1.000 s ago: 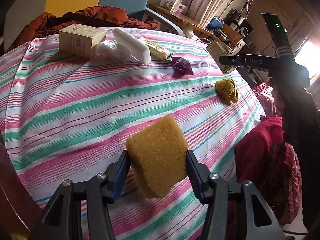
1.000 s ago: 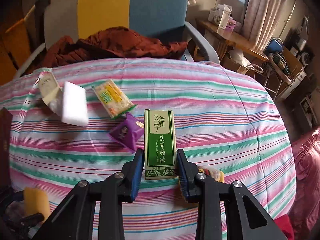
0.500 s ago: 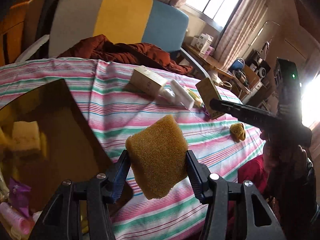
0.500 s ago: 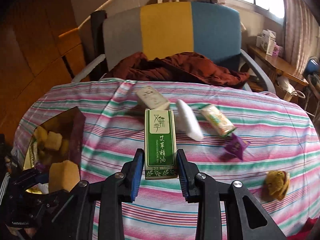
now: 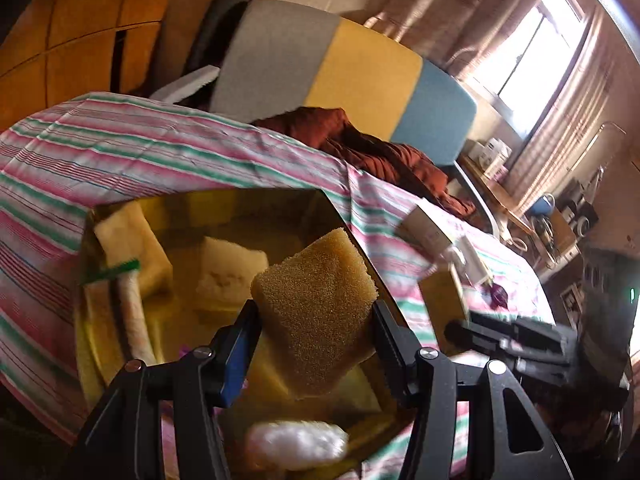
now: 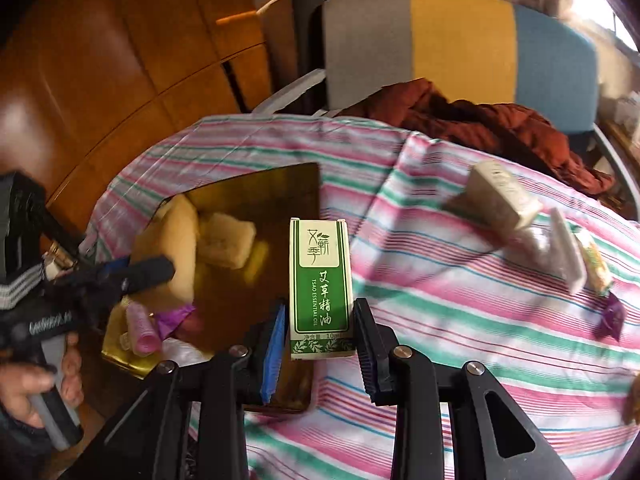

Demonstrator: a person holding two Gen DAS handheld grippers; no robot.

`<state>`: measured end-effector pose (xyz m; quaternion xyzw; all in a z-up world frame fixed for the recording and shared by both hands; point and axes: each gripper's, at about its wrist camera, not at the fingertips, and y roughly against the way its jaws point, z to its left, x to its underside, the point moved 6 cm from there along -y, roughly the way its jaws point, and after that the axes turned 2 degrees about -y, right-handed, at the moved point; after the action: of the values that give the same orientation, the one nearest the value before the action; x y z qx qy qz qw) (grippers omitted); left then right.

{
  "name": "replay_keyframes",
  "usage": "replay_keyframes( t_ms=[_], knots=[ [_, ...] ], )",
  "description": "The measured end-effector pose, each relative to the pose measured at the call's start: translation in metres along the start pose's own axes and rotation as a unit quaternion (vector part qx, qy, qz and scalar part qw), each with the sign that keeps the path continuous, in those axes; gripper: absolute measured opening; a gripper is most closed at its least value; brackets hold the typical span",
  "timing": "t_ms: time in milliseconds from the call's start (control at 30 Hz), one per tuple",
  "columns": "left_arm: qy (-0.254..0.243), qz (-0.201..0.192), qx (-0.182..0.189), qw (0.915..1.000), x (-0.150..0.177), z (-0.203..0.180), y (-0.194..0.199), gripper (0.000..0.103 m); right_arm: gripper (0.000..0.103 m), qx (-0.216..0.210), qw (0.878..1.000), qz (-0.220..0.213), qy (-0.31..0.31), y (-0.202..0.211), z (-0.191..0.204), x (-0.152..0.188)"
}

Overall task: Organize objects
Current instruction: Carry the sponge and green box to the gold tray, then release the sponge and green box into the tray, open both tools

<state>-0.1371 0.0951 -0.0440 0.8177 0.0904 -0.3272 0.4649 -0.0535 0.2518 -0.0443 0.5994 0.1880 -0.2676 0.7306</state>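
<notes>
My left gripper (image 5: 316, 344) is shut on a brown sponge (image 5: 316, 312) and holds it over the open gold box (image 5: 120, 376). The box holds several pale sponges, a pink roller (image 6: 142, 330) and purple wrappers. My right gripper (image 6: 320, 332) is shut on a green and white essential oil carton (image 6: 320, 284), upright, just right of the gold box (image 6: 260, 200). The left gripper with its sponge (image 6: 176, 256) also shows in the right wrist view, and the right gripper (image 5: 516, 336) in the left wrist view.
The striped cloth (image 6: 460, 320) covers the round table. A beige box (image 6: 500, 196), a white block (image 6: 568, 256), a yellow snack packet (image 6: 596, 264) and a purple wrapper (image 6: 610, 318) lie at the right. A chair with red cloth (image 6: 480, 116) stands behind.
Both grippers swung left toward the gold box with their loads. The sponge now hangs over the box, and the carton has come beside it.
</notes>
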Motion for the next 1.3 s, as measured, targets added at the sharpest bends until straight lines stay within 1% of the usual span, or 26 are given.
replay_keyframes(
  t_ms=[67, 133, 233, 267, 333, 367, 400, 467, 500, 533, 600, 667, 733, 767, 833, 1033, 1200, 1300],
  knots=[
    [0.008, -0.005, -0.003, 1.0000, -0.015, 0.007, -0.002, 0.056, 0.033, -0.008, 1.000, 0.007, 0.009, -0.008, 0.013, 0.001],
    [0.007, -0.011, 0.003, 0.9999, -0.030, 0.009, -0.005, 0.056, 0.033, -0.013, 1.000, 0.014, 0.016, -0.016, 0.023, 0.001],
    [0.016, -0.018, 0.008, 0.9997, -0.054, 0.011, -0.019, 0.061, 0.033, -0.020, 0.999, 0.025, 0.019, -0.028, 0.036, 0.002],
    [0.022, -0.017, 0.008, 0.9996, -0.061, 0.012, -0.025, 0.064, 0.033, -0.023, 0.999, 0.029, 0.021, -0.033, 0.040, 0.002],
    [0.042, -0.009, 0.008, 0.9991, -0.071, 0.015, -0.037, 0.075, 0.035, -0.032, 0.998, 0.041, 0.024, -0.042, 0.048, 0.005],
    [0.046, -0.005, 0.010, 0.9989, -0.074, 0.016, -0.042, 0.082, 0.035, -0.039, 0.998, 0.048, 0.026, -0.047, 0.052, 0.008],
    [0.051, -0.003, 0.009, 0.9986, -0.075, 0.018, -0.045, 0.083, 0.035, -0.044, 0.997, 0.051, 0.025, -0.050, 0.056, 0.010],
    [0.059, -0.004, 0.000, 0.9983, -0.073, 0.022, -0.047, 0.083, 0.038, -0.054, 0.996, 0.061, 0.024, -0.057, 0.059, 0.015],
    [0.058, -0.004, 0.003, 0.9983, -0.070, 0.022, -0.046, 0.083, 0.045, -0.054, 0.996, 0.065, 0.023, -0.059, 0.060, 0.018],
    [0.059, -0.003, 0.004, 0.9983, -0.067, 0.023, -0.045, 0.083, 0.050, -0.056, 0.996, 0.068, 0.022, -0.061, 0.061, 0.021],
    [0.062, 0.000, 0.000, 0.9981, -0.058, 0.029, -0.039, 0.083, 0.051, -0.063, 0.995, 0.074, 0.021, -0.062, 0.061, 0.026],
    [0.068, 0.000, -0.006, 0.9977, -0.047, 0.036, -0.031, 0.082, 0.054, -0.061, 0.995, 0.076, 0.020, -0.061, 0.061, 0.029],
    [0.066, -0.005, -0.026, 0.9974, -0.035, 0.042, -0.020, 0.083, 0.063, -0.057, 0.996, 0.072, 0.018, -0.058, 0.061, 0.031],
    [0.060, -0.008, -0.042, 0.9973, -0.028, 0.044, -0.014, 0.082, 0.064, -0.056, 0.996, 0.068, 0.018, -0.056, 0.062, 0.032],
    [0.046, -0.016, -0.068, 0.9965, -0.015, 0.046, -0.003, 0.082, 0.072, -0.046, 0.997, 0.063, 0.019, -0.052, 0.063, 0.033],
    [0.026, -0.055, -0.120, 0.9910, 0.006, 0.046, 0.029, 0.082, 0.083, -0.011, 0.999, 0.033, 0.024, -0.038, 0.066, 0.031],
    [0.000, -0.066, -0.159, 0.9851, 0.014, 0.039, 0.040, 0.082, 0.088, 0.017, 0.999, -0.002, 0.027, -0.026, 0.064, 0.026],
    [-0.012, -0.074, -0.181, 0.9807, 0.019, 0.035, 0.045, 0.082, 0.089, 0.036, 0.998, -0.025, 0.033, -0.019, 0.065, 0.025]
  ],
)
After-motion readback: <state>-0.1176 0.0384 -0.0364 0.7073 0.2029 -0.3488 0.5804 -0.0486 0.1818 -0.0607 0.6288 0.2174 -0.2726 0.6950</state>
